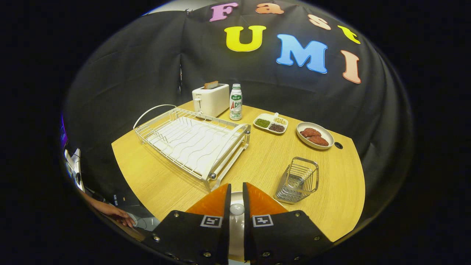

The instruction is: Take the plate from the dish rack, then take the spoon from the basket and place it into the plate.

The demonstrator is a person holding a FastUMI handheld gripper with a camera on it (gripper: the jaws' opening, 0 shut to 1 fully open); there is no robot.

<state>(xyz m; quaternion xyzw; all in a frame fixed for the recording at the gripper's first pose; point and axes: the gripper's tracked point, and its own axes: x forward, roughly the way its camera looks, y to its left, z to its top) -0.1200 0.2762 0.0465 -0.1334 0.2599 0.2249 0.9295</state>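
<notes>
Dish rack (193, 141) sits centre-left on the wooden table (257, 169), wire frame over a white drip tray, nothing in it. Mesh basket (298, 180) right of centre, tilted, looks empty. Divided dish (271, 123) above centre holds green, dark and pale grains, one kind per compartment. Round plate (315, 135) to its right holds two reddish-brown pieces. Toaster (210, 99) with a slice in the slot and a bottle (236, 102) stand at the far edge, upper centre. Gripper (236, 200) at bottom centre, fingers nearly closed on the spoon (237, 209), whose rounded end shows in the gap; under them a pale plate (236, 230). A person's hand (117, 213) rests at the lower left.
</notes>
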